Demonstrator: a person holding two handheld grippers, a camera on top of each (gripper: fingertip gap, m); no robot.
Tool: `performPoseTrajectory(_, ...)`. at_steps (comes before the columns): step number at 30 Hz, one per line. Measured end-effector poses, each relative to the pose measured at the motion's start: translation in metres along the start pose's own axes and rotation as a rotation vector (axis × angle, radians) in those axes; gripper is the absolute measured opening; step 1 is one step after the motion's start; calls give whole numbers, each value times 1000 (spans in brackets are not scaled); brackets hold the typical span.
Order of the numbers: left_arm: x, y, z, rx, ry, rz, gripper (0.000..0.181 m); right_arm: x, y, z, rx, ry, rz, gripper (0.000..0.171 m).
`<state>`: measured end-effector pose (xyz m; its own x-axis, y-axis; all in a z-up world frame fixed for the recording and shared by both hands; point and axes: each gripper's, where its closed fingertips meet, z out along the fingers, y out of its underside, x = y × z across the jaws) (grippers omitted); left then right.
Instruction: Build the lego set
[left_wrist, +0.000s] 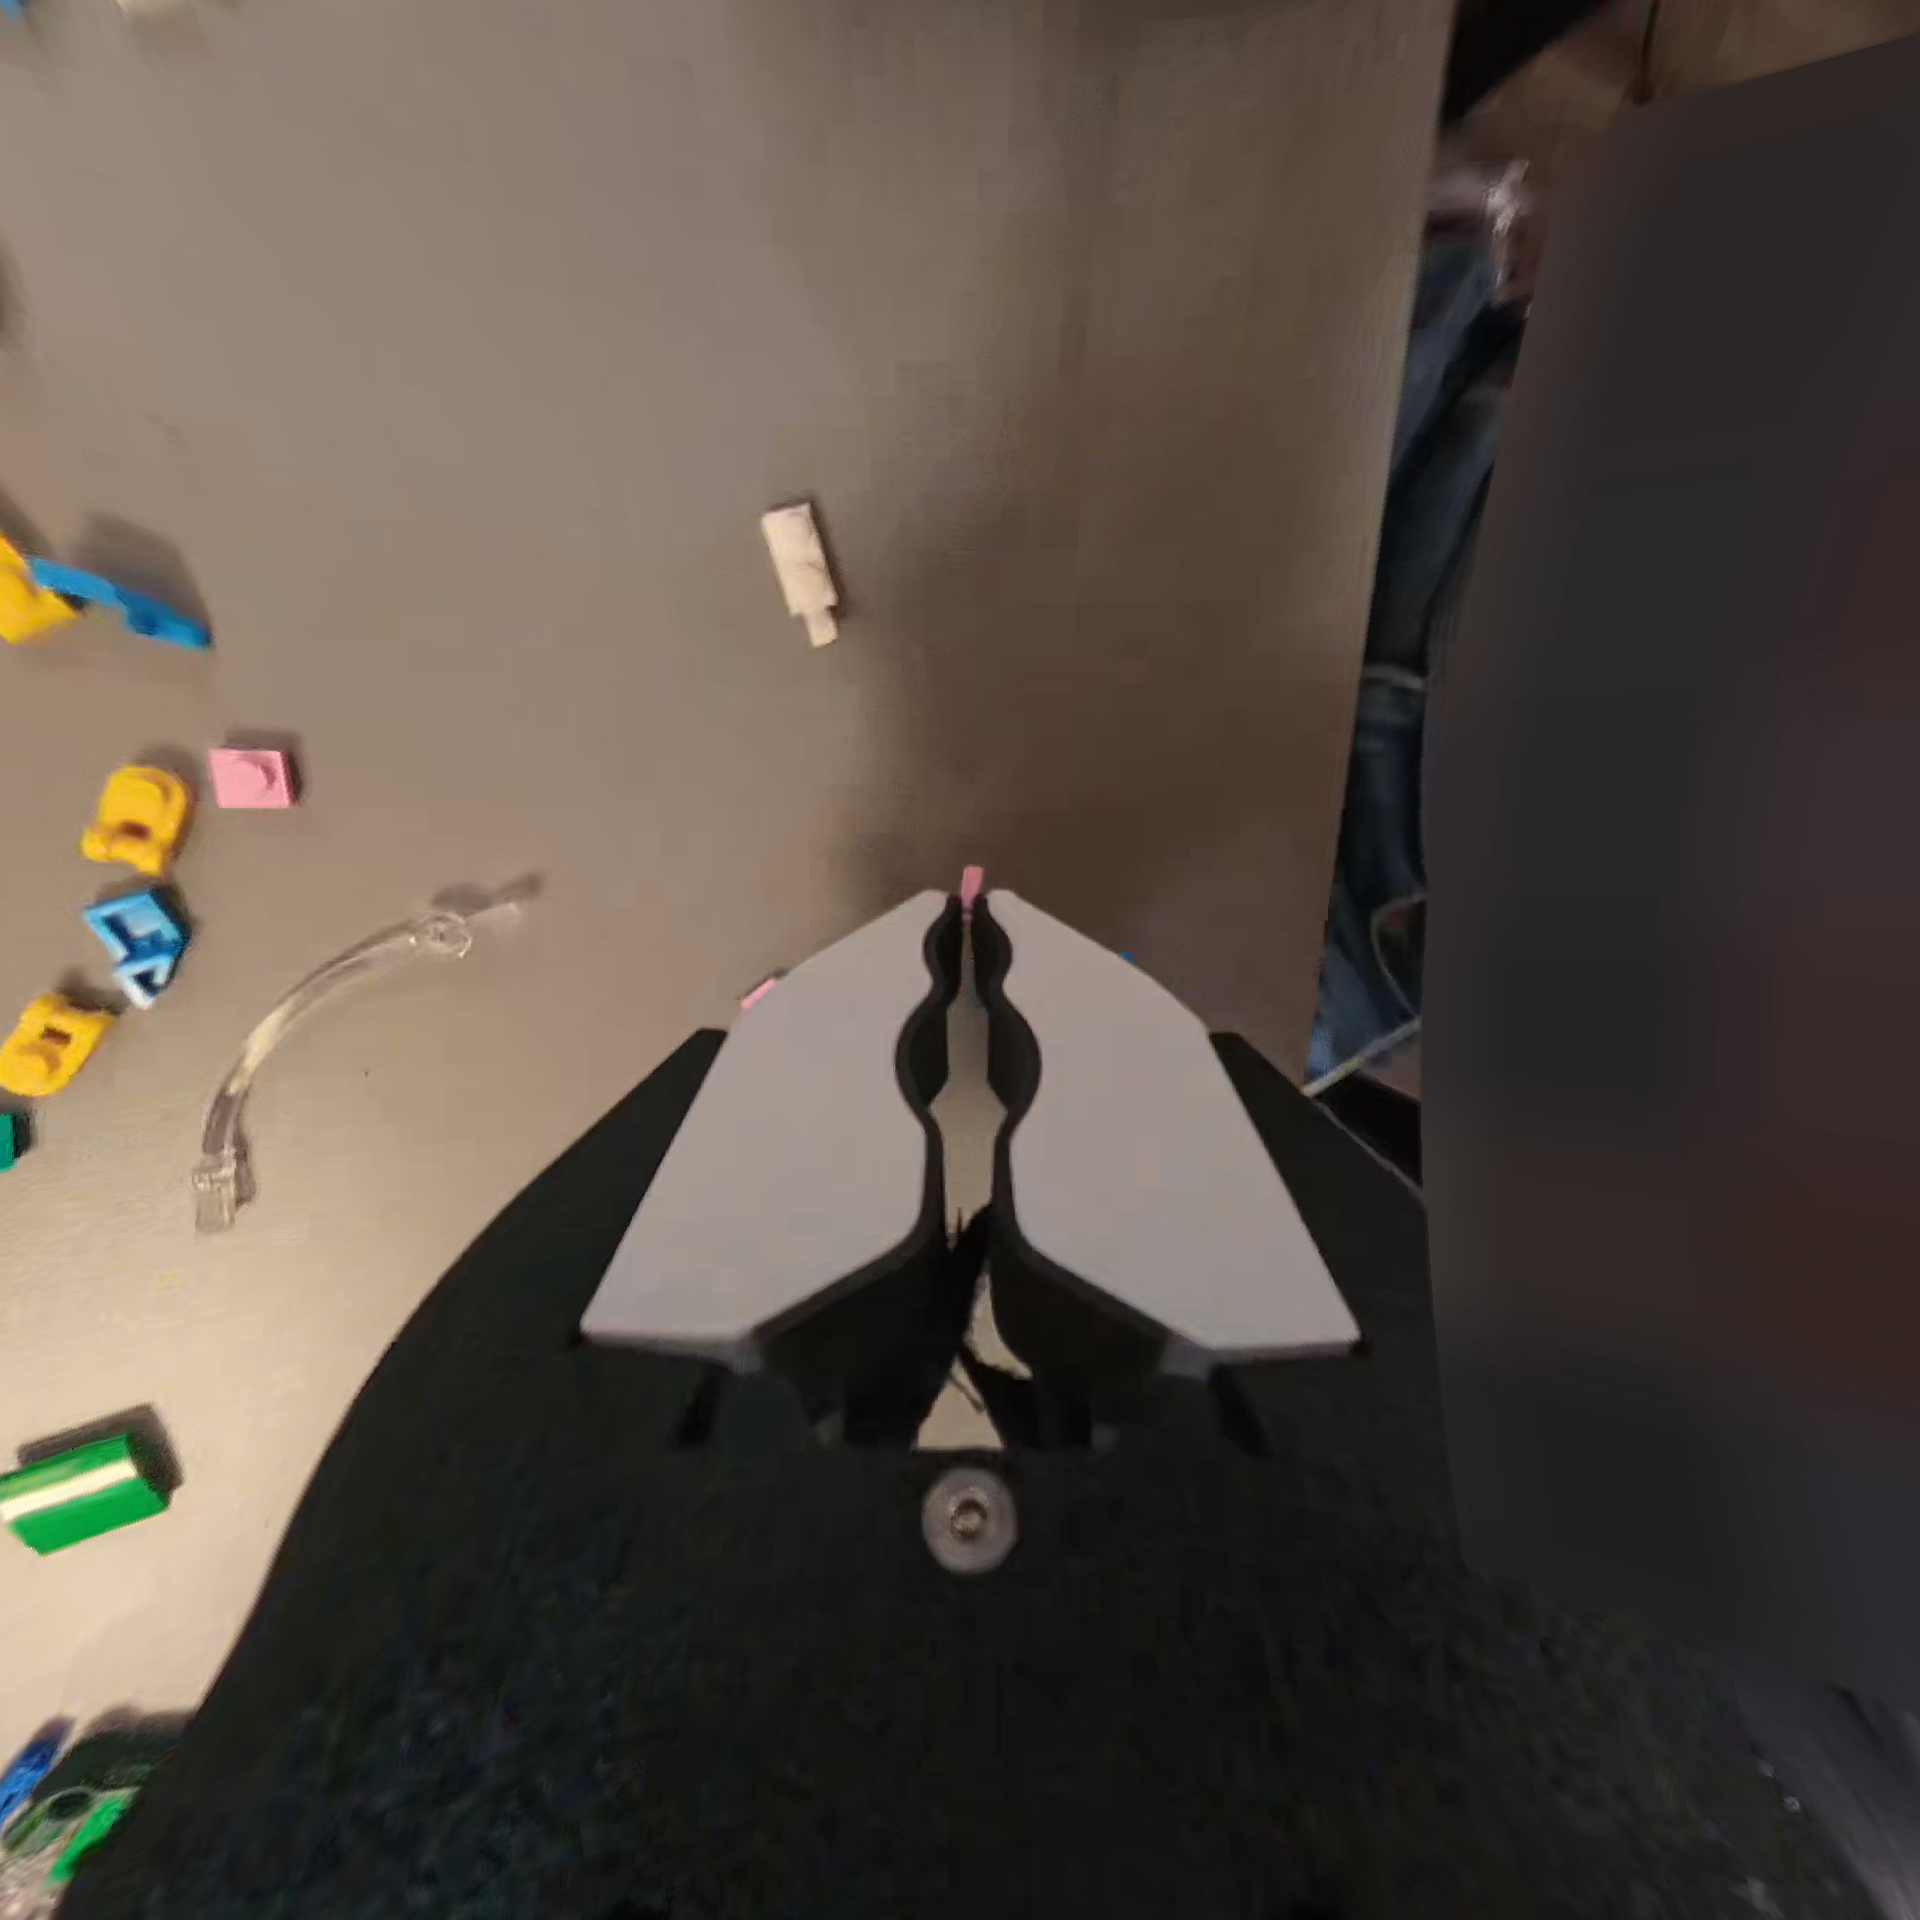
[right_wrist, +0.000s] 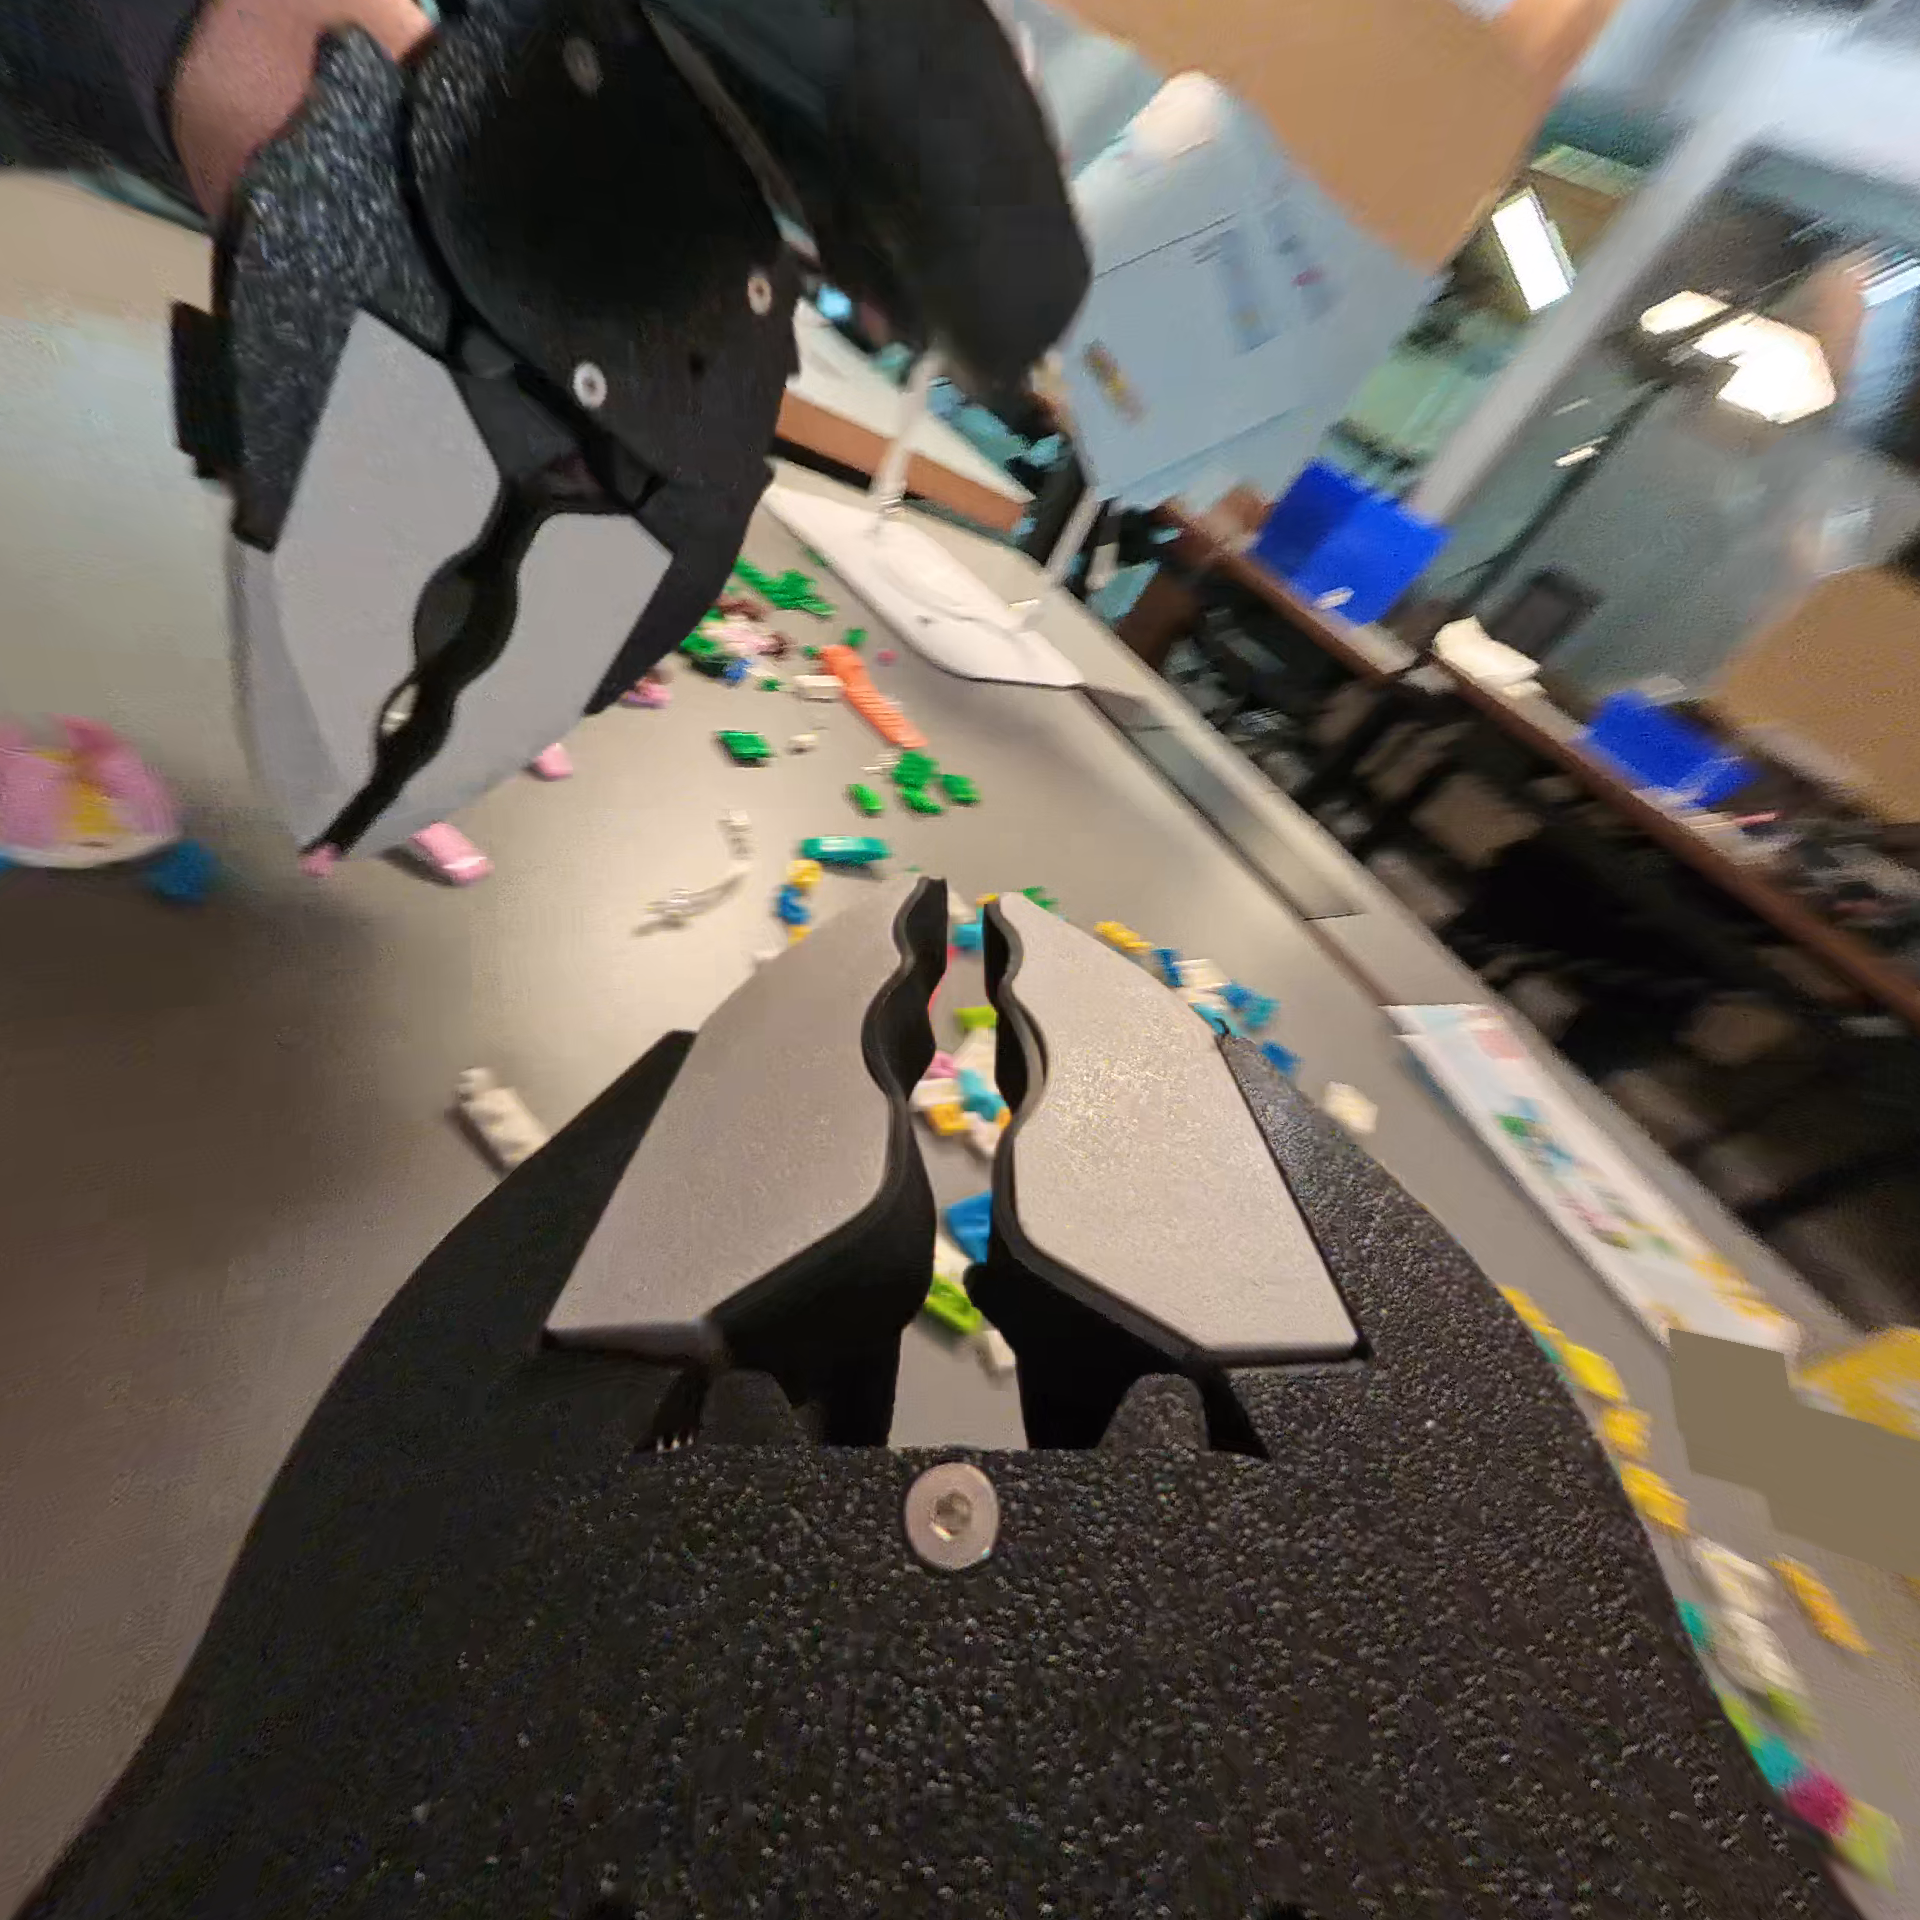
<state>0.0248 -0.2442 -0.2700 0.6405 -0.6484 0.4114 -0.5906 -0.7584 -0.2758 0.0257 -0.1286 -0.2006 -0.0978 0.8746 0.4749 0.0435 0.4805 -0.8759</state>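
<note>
My left gripper (left_wrist: 969, 902) is shut on a small pink lego piece (left_wrist: 971, 883) whose end pokes out past the tips; most of the piece is hidden under the fingers. In the right wrist view the left gripper (right_wrist: 332, 831) hangs tilted above the grey table (right_wrist: 260, 1091), with the pink piece (right_wrist: 317, 860) at its tip. My right gripper (right_wrist: 964, 899) is low over the table with its jaws only slightly apart and nothing between them. A pink, white and yellow partial build (right_wrist: 83, 795) sits at the far left.
Loose pieces lie left of the left gripper: a white piece (left_wrist: 800, 571), a pink plate (left_wrist: 252, 777), a clear curved piece (left_wrist: 312, 1029), a green brick (left_wrist: 83, 1475). A dark panel (left_wrist: 1683, 831) stands at the right. An instruction booklet (right_wrist: 1558, 1164) and many scattered pieces lie ahead.
</note>
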Motion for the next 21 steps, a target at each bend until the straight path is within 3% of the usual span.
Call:
performPoseTrajectory(1, -1, 0, 2, -56, 37, -22, 2, 8, -1, -4, 15, 73, -43, 6)
performPoseTrajectory(6, -16, -4, 12, -250, 74, -97, 2, 29, -31, -33, 159, 364, -237, 4)
performPoseTrajectory(17, -31, -8, 12, -371, 54, -156, 3, 29, -34, -48, 248, 316, -101, 0)
performPoseTrajectory(21, -35, -18, 12, -316, 50, -132, 8, 28, -34, -50, 256, 308, -91, 0)
